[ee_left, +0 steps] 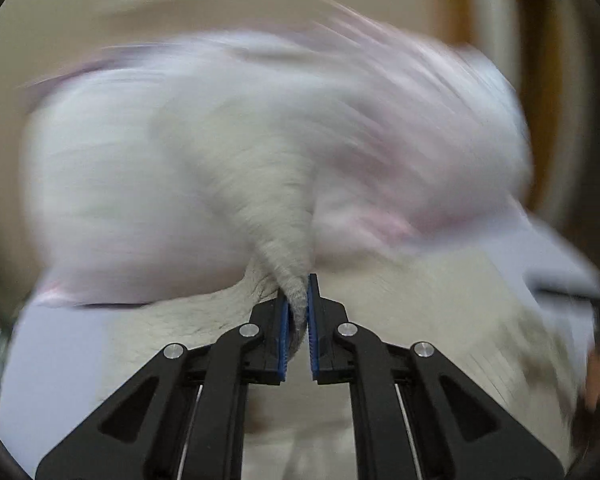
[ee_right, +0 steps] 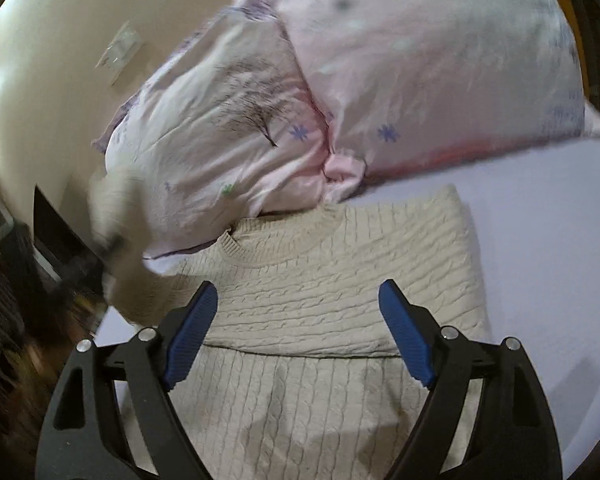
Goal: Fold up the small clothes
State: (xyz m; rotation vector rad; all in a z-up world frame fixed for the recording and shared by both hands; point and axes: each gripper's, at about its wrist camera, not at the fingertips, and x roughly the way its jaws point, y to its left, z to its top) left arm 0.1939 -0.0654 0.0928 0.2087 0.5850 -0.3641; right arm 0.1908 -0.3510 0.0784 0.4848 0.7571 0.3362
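Note:
A cream cable-knit sweater (ee_right: 332,280) lies on a pale lilac bed sheet (ee_right: 548,264), its right side folded over the body. My left gripper (ee_left: 299,312) is shut on the sweater's sleeve (ee_left: 276,216) and holds it lifted; this view is blurred by motion. The raised sleeve also shows blurred at the left of the right wrist view (ee_right: 120,220). My right gripper (ee_right: 298,336) is open and empty, hovering over the sweater's lower half.
Two pink floral pillows (ee_right: 400,72) lie behind the sweater against a cream wall (ee_right: 52,60). The bed's left edge drops to a dark floor area (ee_right: 16,320). A wooden frame (ee_left: 548,100) stands at the right.

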